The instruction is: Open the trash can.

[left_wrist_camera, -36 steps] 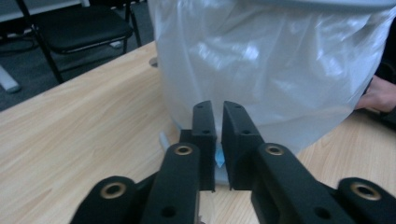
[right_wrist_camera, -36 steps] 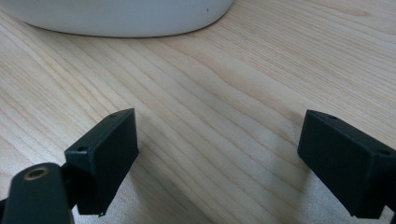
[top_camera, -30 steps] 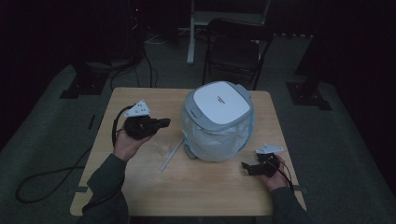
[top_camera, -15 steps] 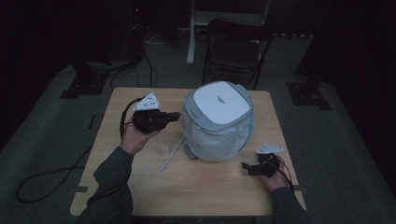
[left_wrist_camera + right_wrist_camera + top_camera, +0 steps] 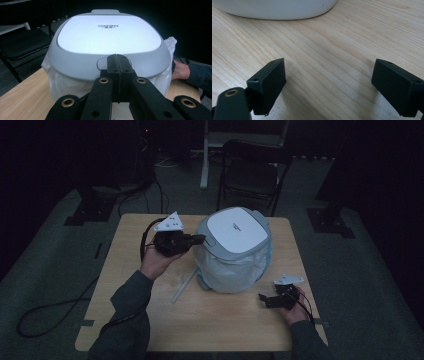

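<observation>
So the whole thing hinges on the left tool point(image 5: 200, 239) and that little oval latch button point(image 5: 102, 63) on the front rim of the rice cooker point(image 5: 234, 247). The left tool has its jaws pressed flat together with nothing in them, and it's pointed level, straight at the cooker's near side. In the left gripper view the joined tips sit dead ahead of the button, just a touch to its right, right at the rim; I can't tell if they're actually touching it yet. The lid point(image 5: 108, 33) is down and stretches away from the tool, hinge on the far side, so I'd guess a push straight ahead pops it.

The cooker sits mid-worktop point(image 5: 227, 322) in a white plastic bag point(image 5: 227, 272). The right tool point(image 5: 263, 300) is well off, resting low on the worktop near the cooker's other side, jaws wide apart and empty. Left is clearly the nearer one for this.
</observation>
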